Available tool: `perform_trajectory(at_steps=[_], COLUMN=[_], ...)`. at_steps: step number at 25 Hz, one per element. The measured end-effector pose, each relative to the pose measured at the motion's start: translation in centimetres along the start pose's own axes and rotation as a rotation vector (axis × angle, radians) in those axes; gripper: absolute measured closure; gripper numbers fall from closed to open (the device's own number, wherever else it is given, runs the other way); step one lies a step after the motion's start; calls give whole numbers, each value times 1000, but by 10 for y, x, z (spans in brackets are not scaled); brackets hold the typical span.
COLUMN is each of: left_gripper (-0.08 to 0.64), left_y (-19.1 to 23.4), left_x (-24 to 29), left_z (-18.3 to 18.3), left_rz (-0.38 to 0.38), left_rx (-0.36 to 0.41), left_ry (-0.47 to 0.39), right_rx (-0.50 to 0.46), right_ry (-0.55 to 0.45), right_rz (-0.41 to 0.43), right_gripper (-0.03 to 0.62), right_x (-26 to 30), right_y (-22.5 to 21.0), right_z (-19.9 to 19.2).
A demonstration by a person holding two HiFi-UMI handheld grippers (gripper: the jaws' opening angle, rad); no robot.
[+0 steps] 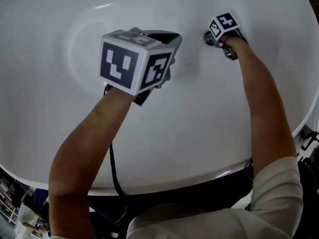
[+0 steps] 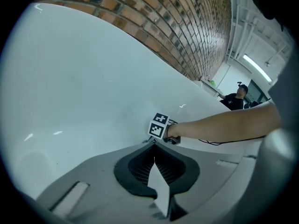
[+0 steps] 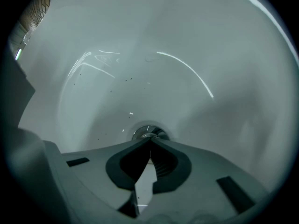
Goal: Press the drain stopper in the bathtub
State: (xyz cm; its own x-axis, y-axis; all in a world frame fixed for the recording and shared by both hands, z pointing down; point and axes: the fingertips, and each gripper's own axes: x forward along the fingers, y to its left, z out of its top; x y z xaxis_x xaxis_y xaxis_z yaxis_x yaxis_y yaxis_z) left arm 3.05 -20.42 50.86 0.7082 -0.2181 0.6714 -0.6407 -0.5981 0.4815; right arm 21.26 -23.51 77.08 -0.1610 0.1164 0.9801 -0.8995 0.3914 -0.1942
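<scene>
The chrome drain stopper (image 3: 145, 132) sits at the bottom of the white bathtub (image 1: 199, 133). In the head view the drain stopper (image 1: 207, 37) shows as a small dark round spot at the upper right. My right gripper (image 3: 150, 139) is shut, and its joined tips rest on the stopper's near edge. In the head view the right gripper (image 1: 213, 39) is low in the tub, reached in on an outstretched arm. My left gripper (image 1: 167, 35) hangs higher over the middle of the tub, well left of the drain. The left gripper (image 2: 154, 145) is shut on nothing and points toward the right gripper (image 2: 161, 126).
The tub's curved near rim (image 1: 164, 183) runs across the lower head view, with a black cable (image 1: 113, 168) hanging over it. A brick wall (image 2: 154, 17) rises behind the tub. A person (image 2: 237, 96) stands far off at the right.
</scene>
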Motion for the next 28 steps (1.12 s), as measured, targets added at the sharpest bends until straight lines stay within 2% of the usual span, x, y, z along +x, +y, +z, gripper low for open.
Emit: perform_trajectory(at_steps=[5,10,16,21,28], left_gripper=[552,552,552,552,552], left_y=[-6,-9,-9,-8,-8], left_x=[6,7,7,6,1], left_z=[-8,-12,-14,-16,-15], left_rz=[-16,-28,-35,-29,-25], left_rx=[-12,-23,-34,-41,-40], left_ry=[12,14,16,18,29], right_rx=[25,-14,30,11,-5], right_ry=[-4,-1,-30,-18,-55], right_rz=[24,-34,-28,-57,-74], right_gripper=[577,575,575,574,574], right_x=[0,-1,-2,-1,-7], right_y=[-4,-3,-4,-3,-3], right_z=[-1,0,0,1,0])
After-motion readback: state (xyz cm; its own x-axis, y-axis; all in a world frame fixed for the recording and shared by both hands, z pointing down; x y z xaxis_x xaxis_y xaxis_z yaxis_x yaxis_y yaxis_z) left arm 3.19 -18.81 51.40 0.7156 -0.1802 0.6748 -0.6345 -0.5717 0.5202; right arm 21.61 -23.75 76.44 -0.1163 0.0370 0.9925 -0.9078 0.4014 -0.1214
